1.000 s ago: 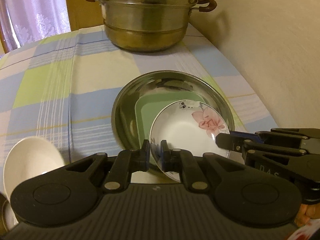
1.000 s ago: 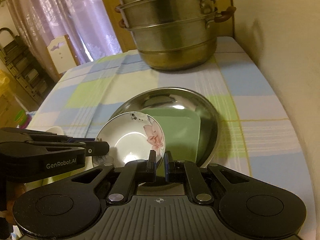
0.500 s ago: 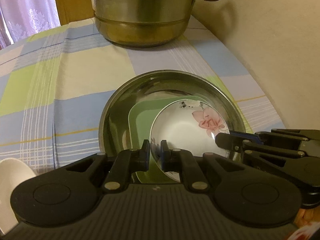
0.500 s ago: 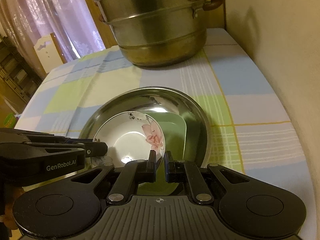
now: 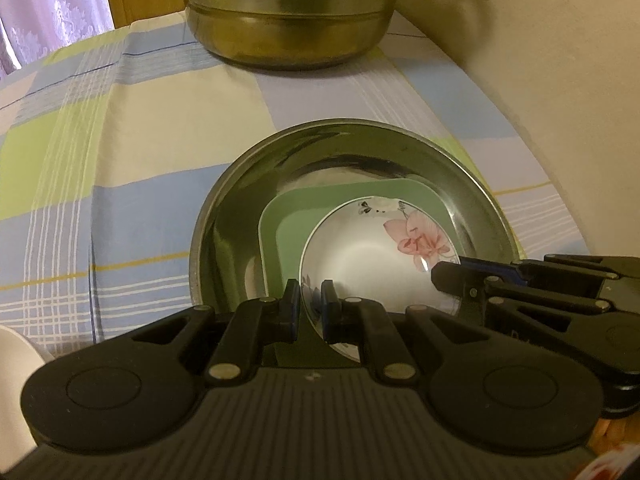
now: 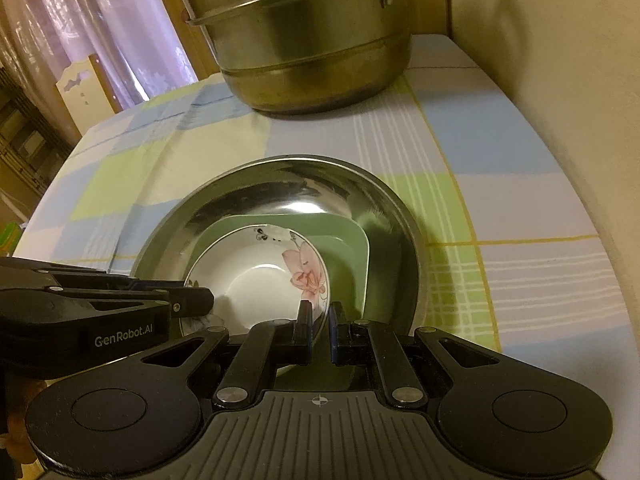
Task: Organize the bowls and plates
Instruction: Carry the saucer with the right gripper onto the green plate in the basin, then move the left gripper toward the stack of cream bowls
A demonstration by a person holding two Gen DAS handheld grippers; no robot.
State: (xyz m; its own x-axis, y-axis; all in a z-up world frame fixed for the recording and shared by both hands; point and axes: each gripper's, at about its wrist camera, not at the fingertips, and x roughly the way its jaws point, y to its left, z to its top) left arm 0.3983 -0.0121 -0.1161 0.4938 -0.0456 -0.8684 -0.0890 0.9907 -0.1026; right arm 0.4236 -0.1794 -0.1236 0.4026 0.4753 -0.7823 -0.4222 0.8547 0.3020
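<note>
A white bowl with a pink flower (image 5: pixel 372 256) sits over a green square plate (image 5: pixel 288 216) inside a wide steel basin (image 5: pixel 344 152). My left gripper (image 5: pixel 309 300) is shut on the bowl's left rim. My right gripper (image 6: pixel 320 320) is shut on the bowl's right rim (image 6: pixel 320 280). The bowl (image 6: pixel 256 280), the green plate (image 6: pixel 348 248) and the basin (image 6: pixel 300 176) also show in the right wrist view. Each gripper shows in the other's view: the right one (image 5: pixel 452 276), the left one (image 6: pixel 200 300).
A large steel steamer pot (image 5: pixel 292 12) stands at the back of the checked tablecloth (image 5: pixel 120 160). A white bowl's edge (image 5: pixel 16 356) shows at lower left. A cream wall (image 5: pixel 540 60) runs along the right. A curtain and chair (image 6: pixel 80 84) stand beyond the table.
Both grippers have carried the flowered bowl forward over the basin and down toward the green plate. The steamer pot looms closer and the white bowl at left has slid almost out of view.
</note>
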